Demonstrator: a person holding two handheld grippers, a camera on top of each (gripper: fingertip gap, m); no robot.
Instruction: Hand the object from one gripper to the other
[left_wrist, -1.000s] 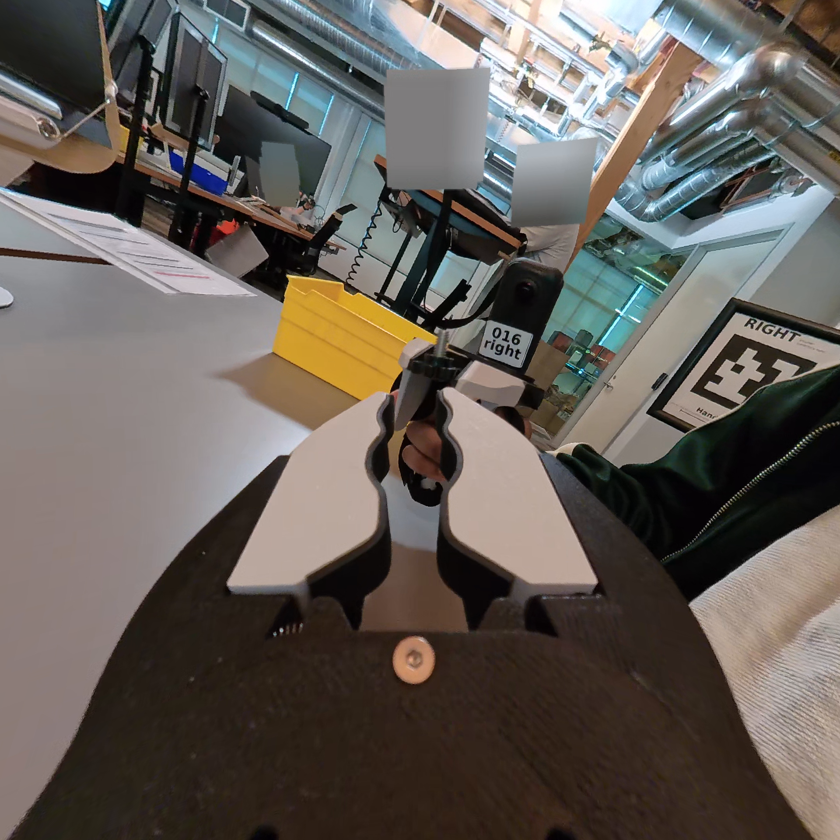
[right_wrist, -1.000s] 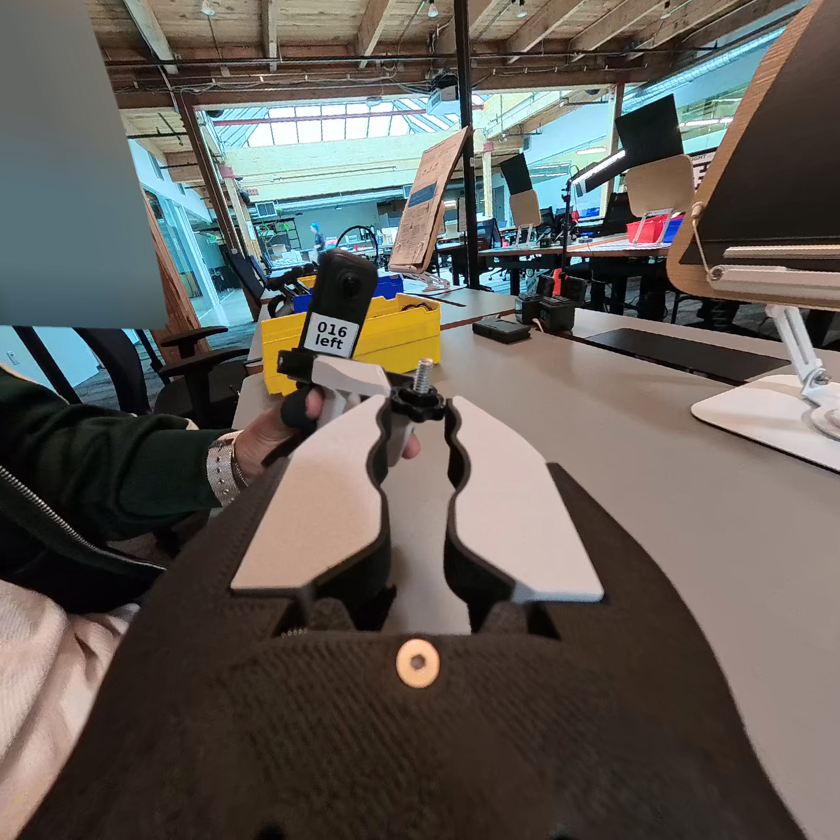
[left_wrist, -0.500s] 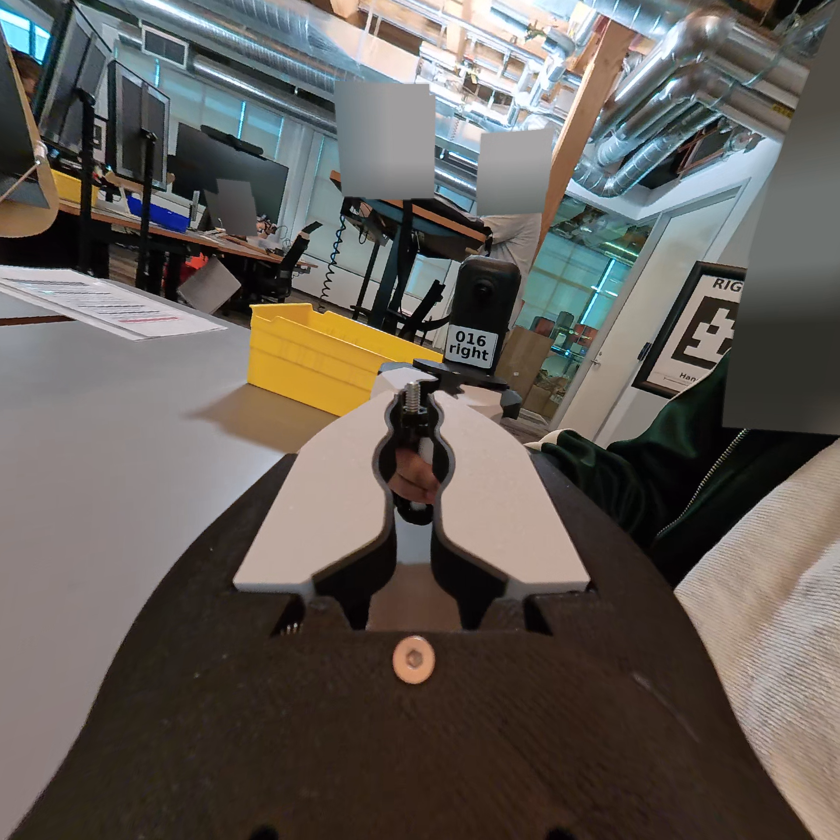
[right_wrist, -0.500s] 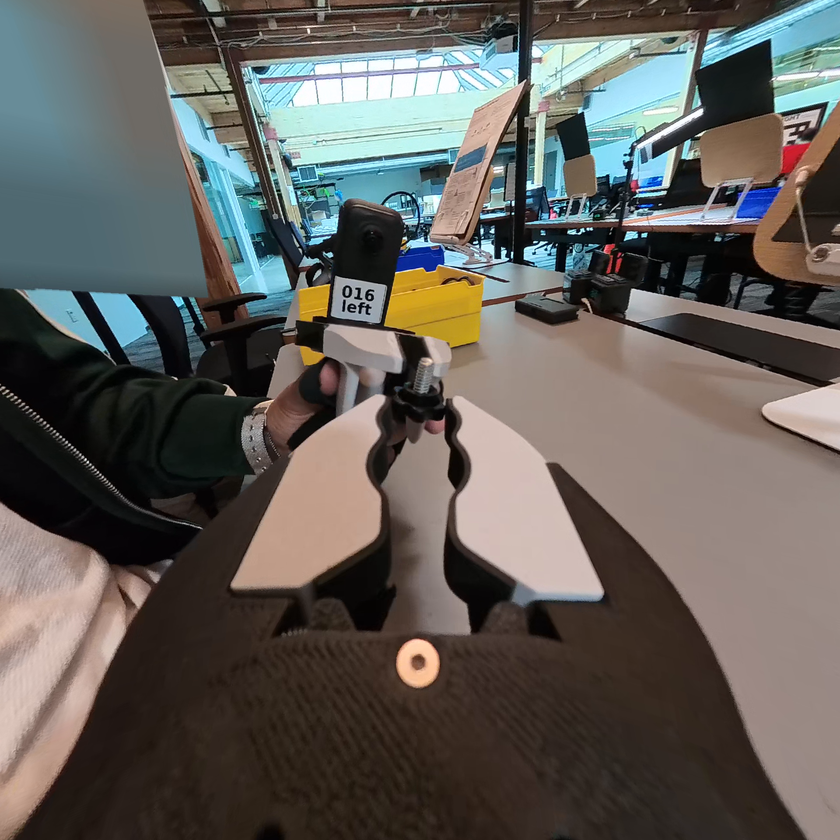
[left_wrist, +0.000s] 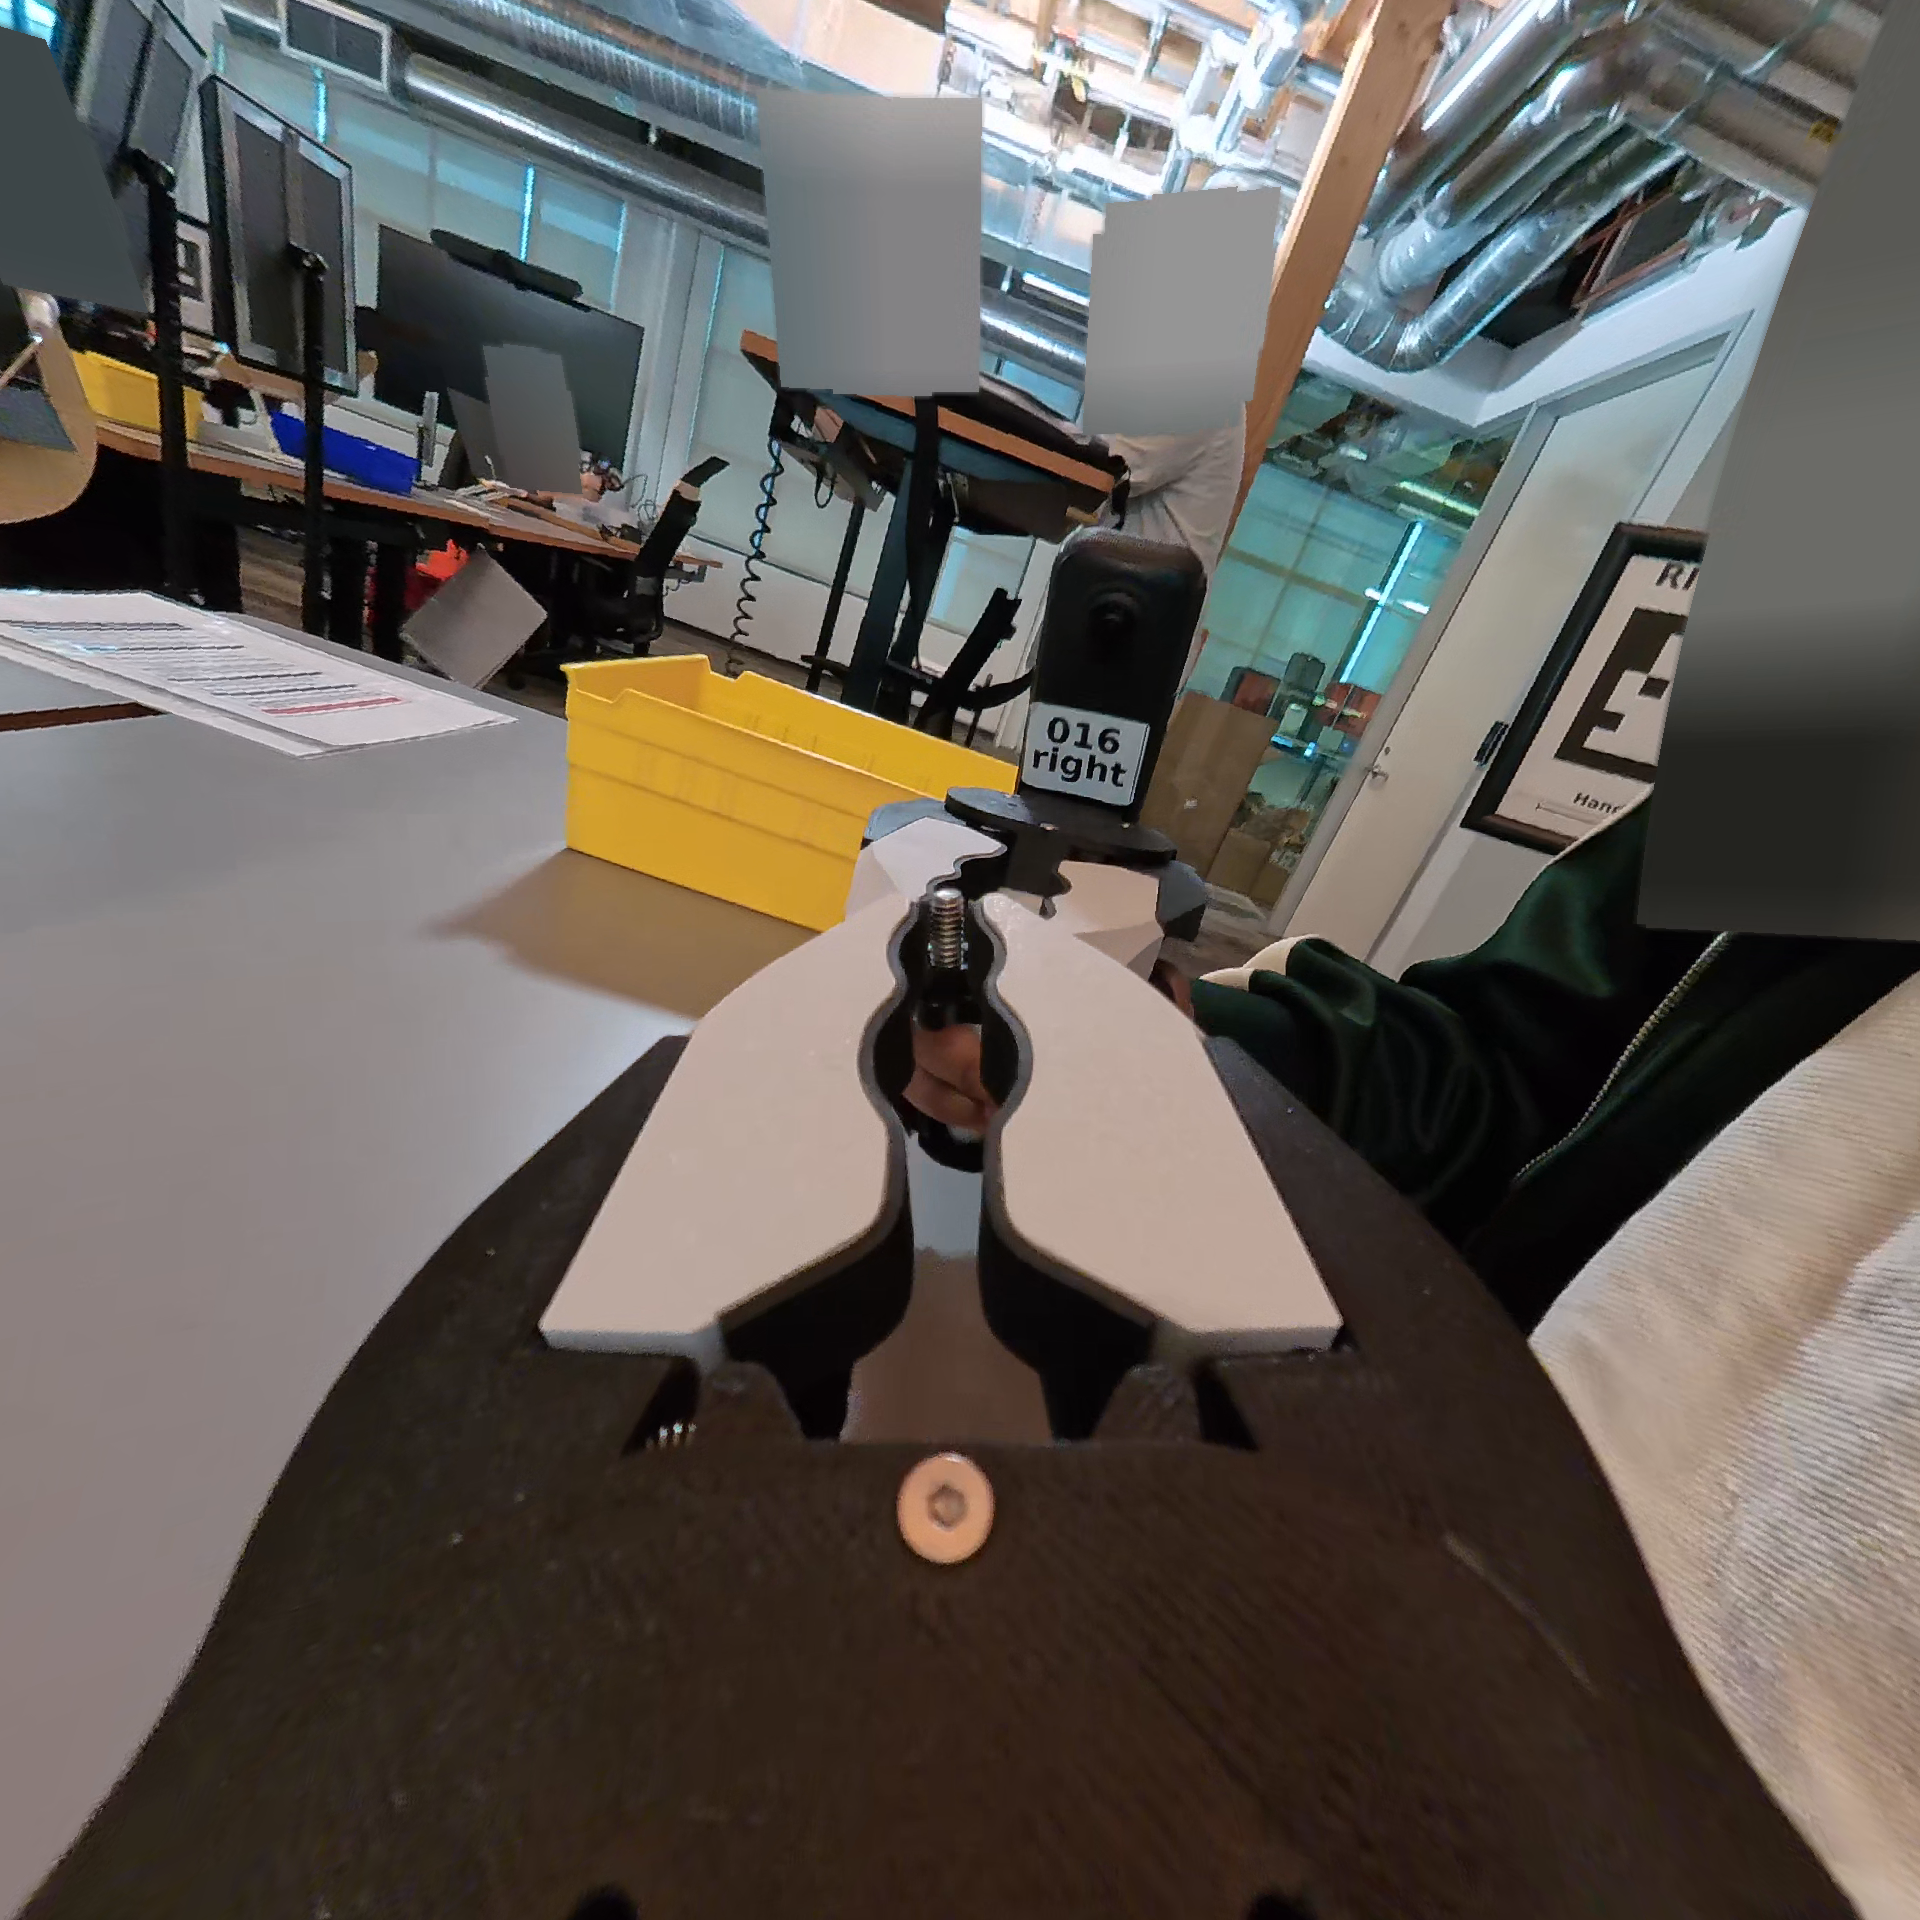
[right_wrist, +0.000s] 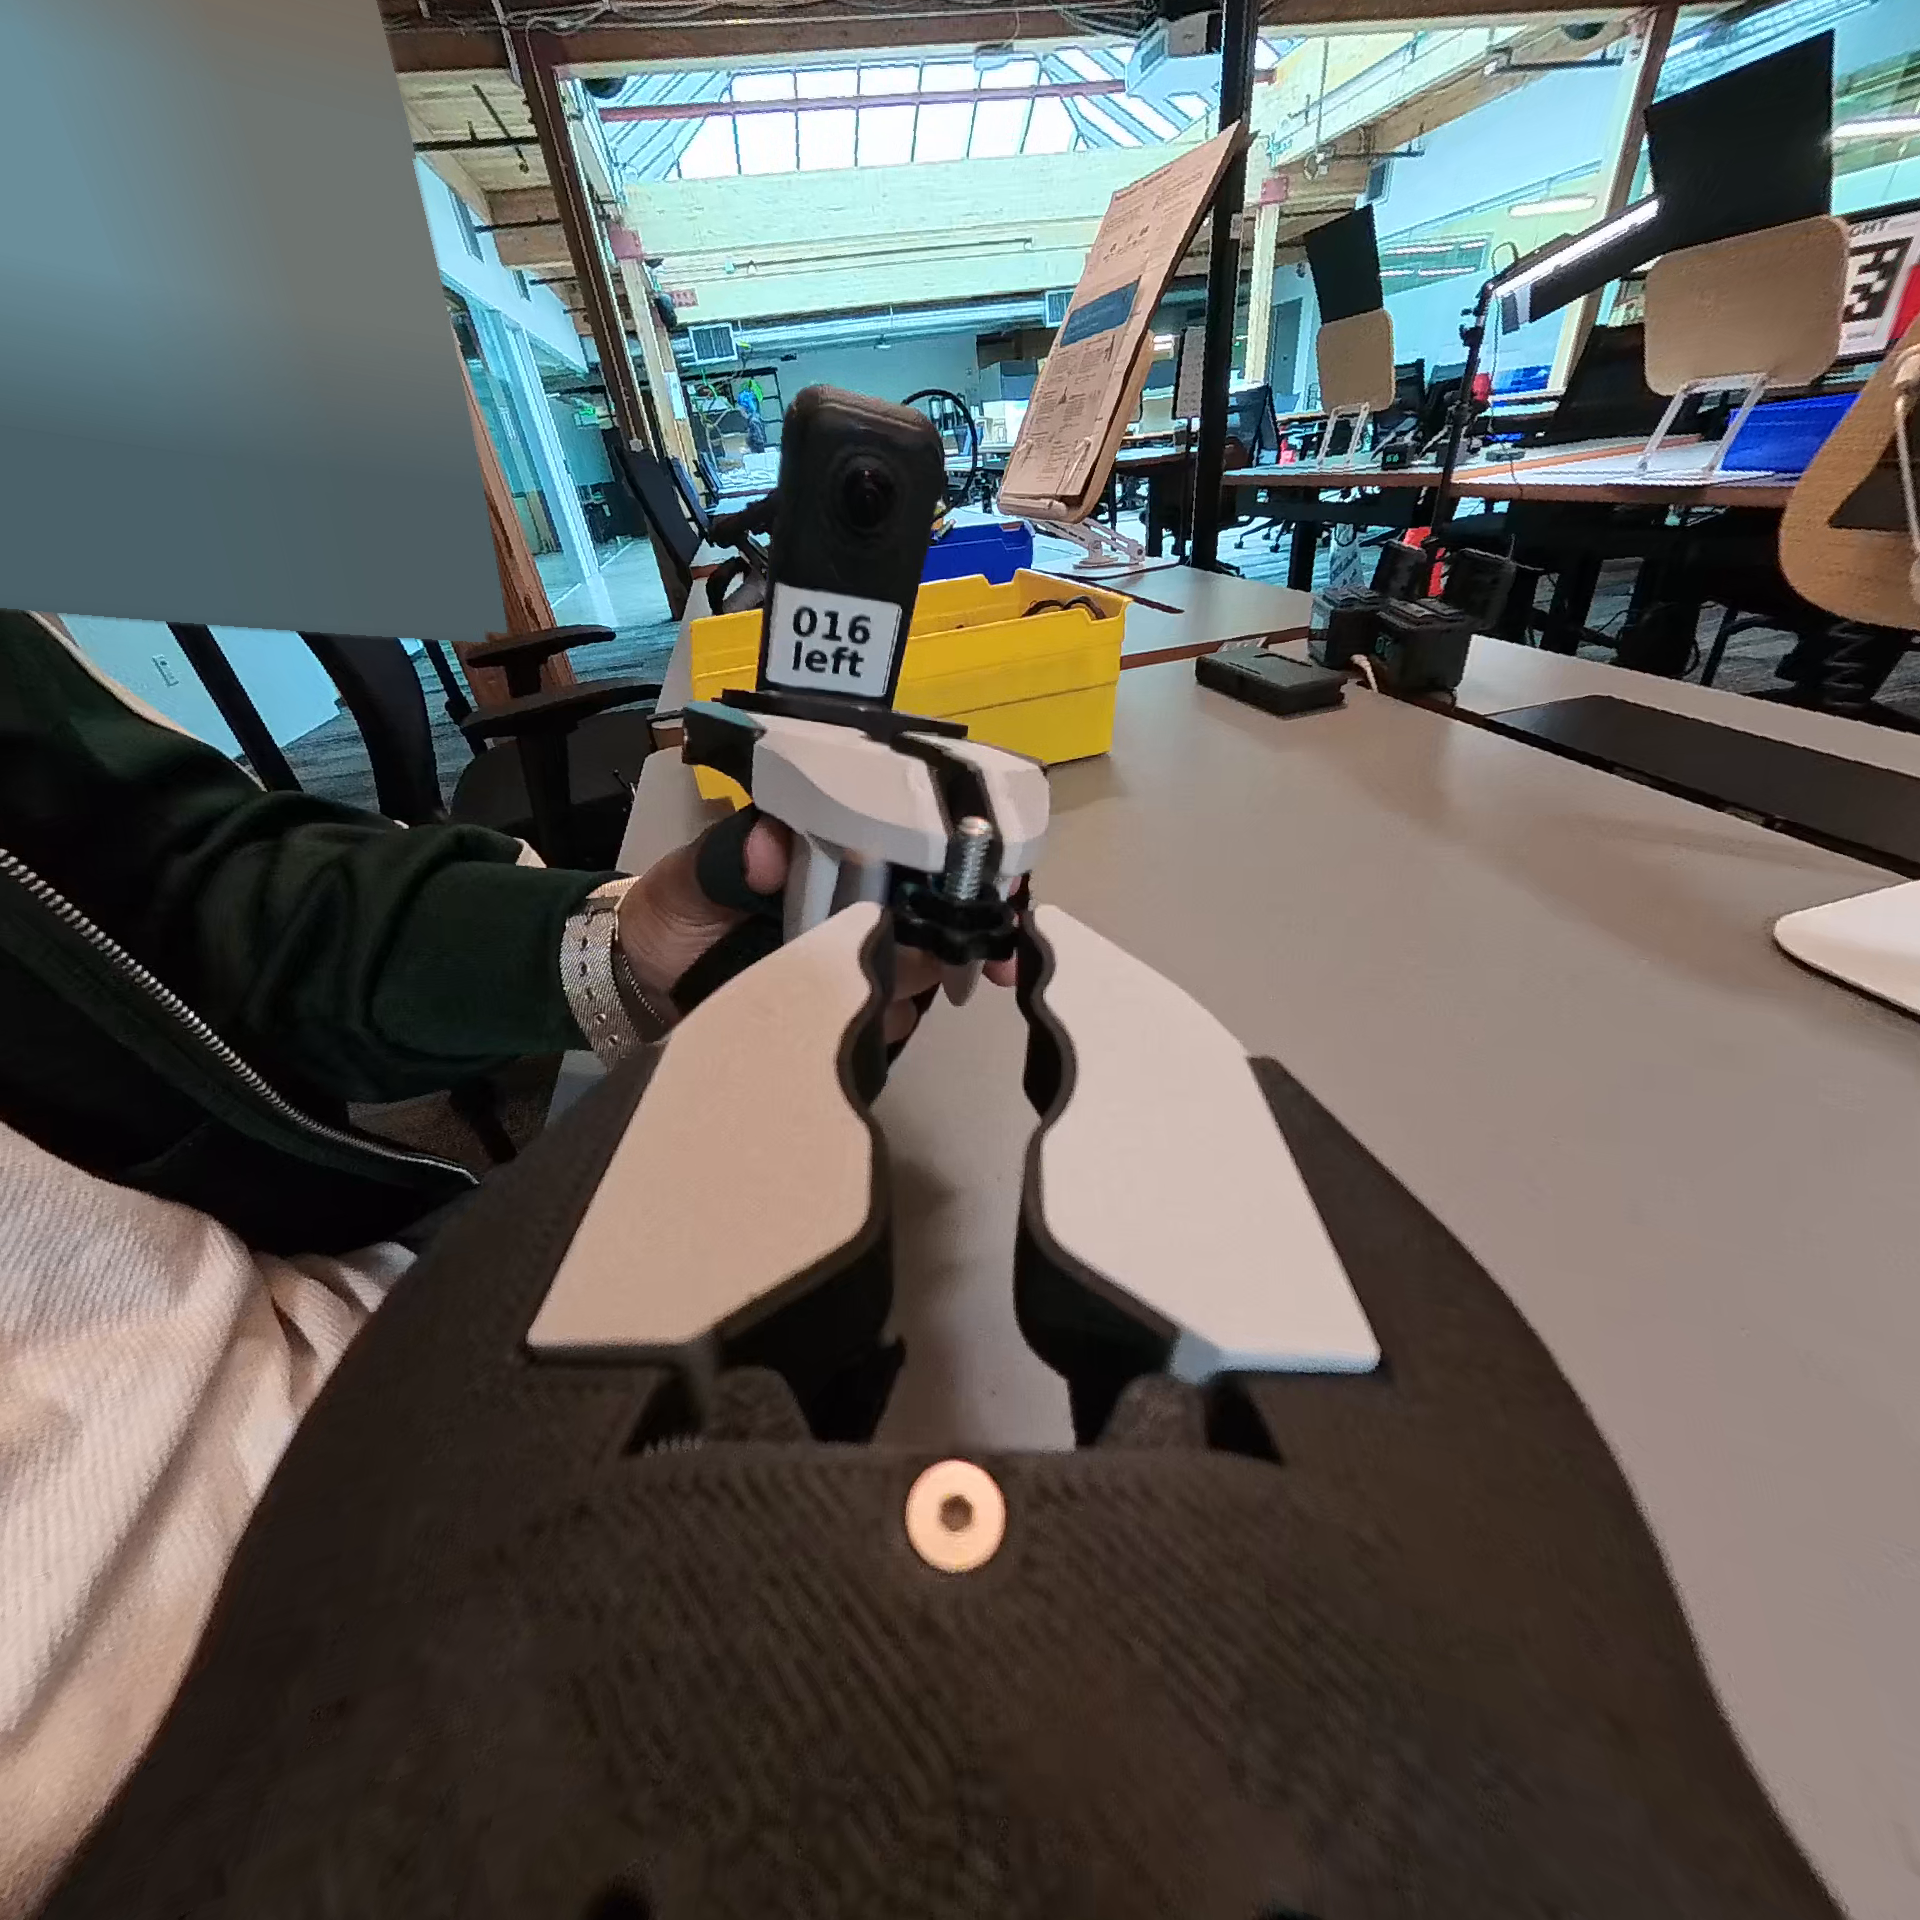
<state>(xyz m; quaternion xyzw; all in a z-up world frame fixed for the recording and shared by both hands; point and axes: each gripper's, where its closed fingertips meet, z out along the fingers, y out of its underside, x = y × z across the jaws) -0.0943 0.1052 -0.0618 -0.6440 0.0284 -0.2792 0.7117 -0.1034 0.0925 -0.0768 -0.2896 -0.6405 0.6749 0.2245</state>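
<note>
The object is a small black star knob with a silver threaded screw (left_wrist: 945, 928), held in the air above the grey table (left_wrist: 260, 1039). My left gripper (left_wrist: 945, 935) is shut on the screw, which stands upright between its white fingertips. In the right wrist view the knob (right_wrist: 954, 923) sits between the tips of my right gripper (right_wrist: 951, 935), which is also shut on its black head. The left gripper (right_wrist: 899, 805) meets it from the far side, pinching the screw just above. The right gripper (left_wrist: 1029, 883) faces me in the left wrist view.
A yellow bin (left_wrist: 727, 800) stands on the table behind the grippers; it also shows in the right wrist view (right_wrist: 1018, 675). A printed sheet (left_wrist: 239, 675) lies at far left. A person's green sleeve (right_wrist: 312, 935) and hand hold the left gripper. Black devices (right_wrist: 1273, 681) and a white stand base (right_wrist: 1860, 935) sit at right. My left and right fingertips are right by each other.
The two grippers have come together tip to tip. My left gripper's fingers closed from apart onto the knob's screw. The right gripper's fingers kept the same gap on the knob.
</note>
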